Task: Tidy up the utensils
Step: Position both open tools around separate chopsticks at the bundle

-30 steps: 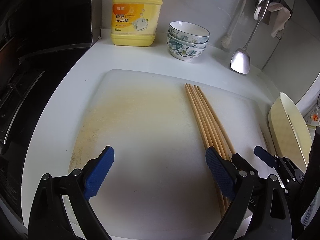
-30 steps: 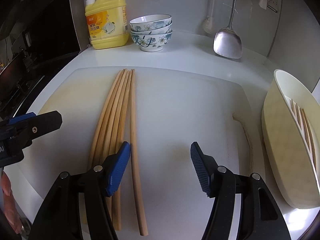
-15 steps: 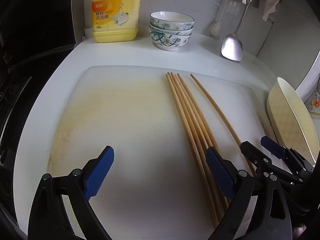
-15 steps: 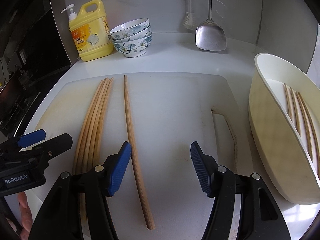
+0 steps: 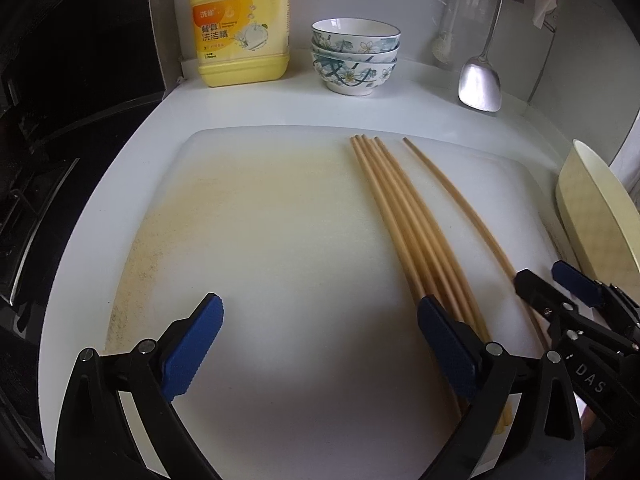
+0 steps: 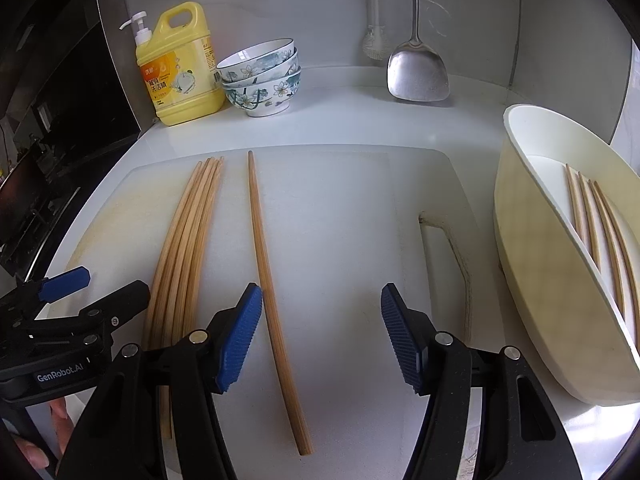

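A bundle of several wooden chopsticks [image 5: 412, 232] [image 6: 184, 248] lies on the white cutting board [image 5: 280, 240] [image 6: 344, 208]. One single chopstick [image 6: 268, 280] [image 5: 468, 212] lies apart, to the right of the bundle. My right gripper [image 6: 320, 328] is open and empty, low over the board, with the single chopstick's near part between its fingers. My left gripper [image 5: 320, 344] is open and empty, left of the bundle; its right finger overlaps the bundle's near end. A cream oval tray [image 6: 560, 280] [image 5: 600, 216] at the right holds several chopsticks [image 6: 600, 232].
A yellow detergent jug [image 5: 240, 24] [image 6: 180, 68] and three stacked flowered bowls [image 5: 354, 56] [image 6: 264, 76] stand at the back. A metal spatula [image 5: 480, 84] [image 6: 416, 68] hangs on the wall. A dark stove area [image 5: 60, 120] lies left of the counter.
The single chopstick has been moved right, away from the bundle. Both grippers have drawn back and risen a little; both stay open.
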The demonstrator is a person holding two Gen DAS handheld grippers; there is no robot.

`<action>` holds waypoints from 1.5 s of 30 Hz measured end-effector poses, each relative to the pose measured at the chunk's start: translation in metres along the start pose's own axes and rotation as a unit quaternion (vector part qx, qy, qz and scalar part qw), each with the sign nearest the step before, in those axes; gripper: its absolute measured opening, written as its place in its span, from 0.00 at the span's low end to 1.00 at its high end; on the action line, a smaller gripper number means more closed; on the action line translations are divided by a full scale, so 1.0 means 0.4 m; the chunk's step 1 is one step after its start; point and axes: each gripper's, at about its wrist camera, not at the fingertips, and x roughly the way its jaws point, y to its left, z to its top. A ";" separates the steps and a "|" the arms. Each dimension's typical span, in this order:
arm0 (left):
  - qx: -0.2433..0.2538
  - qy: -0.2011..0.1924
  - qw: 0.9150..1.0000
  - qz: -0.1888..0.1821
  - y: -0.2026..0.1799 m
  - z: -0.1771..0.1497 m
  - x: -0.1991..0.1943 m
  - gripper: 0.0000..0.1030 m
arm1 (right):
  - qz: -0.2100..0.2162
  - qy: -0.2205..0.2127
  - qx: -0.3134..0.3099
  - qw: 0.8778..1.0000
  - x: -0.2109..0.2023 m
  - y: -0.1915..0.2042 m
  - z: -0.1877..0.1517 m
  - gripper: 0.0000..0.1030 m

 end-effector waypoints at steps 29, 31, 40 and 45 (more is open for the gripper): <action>-0.021 -0.003 1.000 -0.007 0.041 0.006 -0.004 0.94 | 0.011 0.000 0.004 1.000 0.003 0.003 0.007 0.58; -0.036 -0.014 0.999 -0.017 0.056 0.011 -0.016 0.94 | 0.014 -0.003 0.001 1.000 0.003 0.005 0.010 0.58; -0.019 -0.009 1.000 -0.011 0.004 0.032 0.008 0.94 | 0.007 0.003 -0.023 1.000 0.022 0.027 0.030 0.58; -0.007 -0.005 1.000 0.012 -0.009 0.032 0.024 0.93 | -0.001 0.004 -0.034 0.999 0.033 0.036 0.036 0.58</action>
